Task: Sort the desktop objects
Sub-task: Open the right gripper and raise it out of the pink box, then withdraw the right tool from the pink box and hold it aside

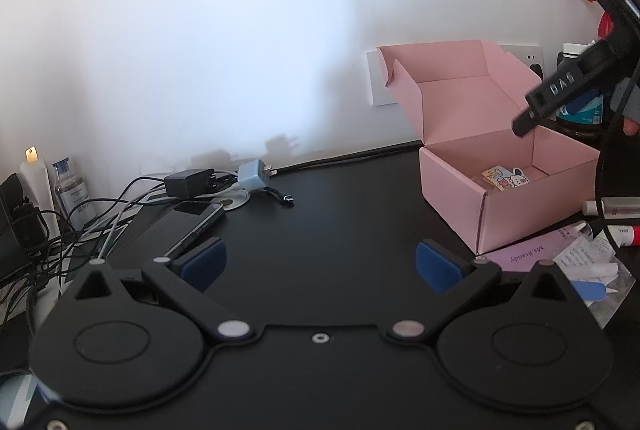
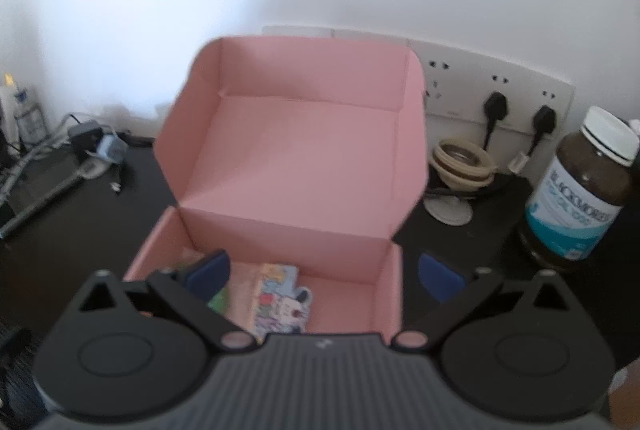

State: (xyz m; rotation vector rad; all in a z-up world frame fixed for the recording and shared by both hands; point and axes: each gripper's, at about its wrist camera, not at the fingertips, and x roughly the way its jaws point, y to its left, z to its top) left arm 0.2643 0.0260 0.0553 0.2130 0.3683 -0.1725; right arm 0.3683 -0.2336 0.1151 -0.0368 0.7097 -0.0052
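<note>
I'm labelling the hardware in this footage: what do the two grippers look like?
Both the left gripper and the right gripper are matte black with round disc housings, silver pivot pins and blue pads on the fingers. From outside, the right one bears white "DAS" lettering and trailing black cables.

Open pink box (image 2: 288, 150), cartoon sticker (image 2: 280, 300) inside, right tool (image 2: 324, 270) spread empty

A dark surface (image 1: 320, 214) against a plain white wall (image 1: 200, 30).

Soft, even light washes the wall, with faint grey shadows low down where it meets the surface. White socket plates (image 2: 496, 98) are set into the wall, two black plugs (image 2: 496, 106) pushed in, their cords dropping toward the black top.
</note>
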